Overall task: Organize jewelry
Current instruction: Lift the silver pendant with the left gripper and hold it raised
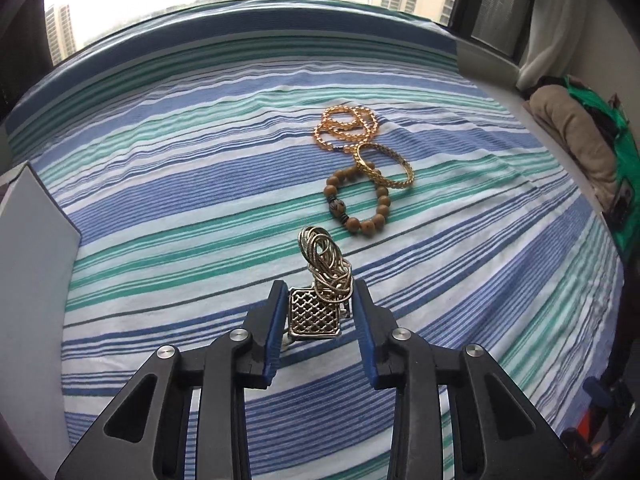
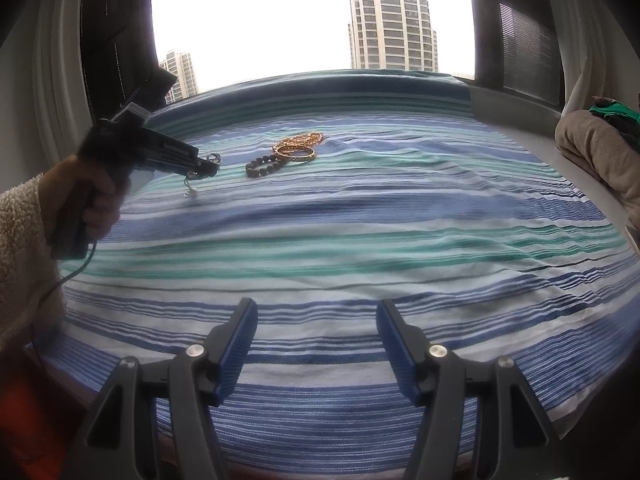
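My left gripper [image 1: 320, 300] is shut on a silver necklace [image 1: 326, 264], a bunched chain with a square lattice pendant [image 1: 314, 316], held above the striped bedspread [image 1: 160, 200]. Ahead on the bed lie a wooden bead bracelet [image 1: 358, 200], a gold bangle [image 1: 386, 165] and an amber bead strand [image 1: 346, 126]. In the right wrist view the left gripper [image 2: 208, 166] is at the left with the necklace dangling, and the bracelets [image 2: 286, 154] lie beyond it. My right gripper [image 2: 316, 324] is open and empty, low over the near part of the bed.
A grey-white box edge [image 1: 36, 240] stands at the left. Folded beige and green cloth [image 1: 576, 136] lies on the ledge at the right. A window with curtains is behind the bed [image 2: 304, 40].
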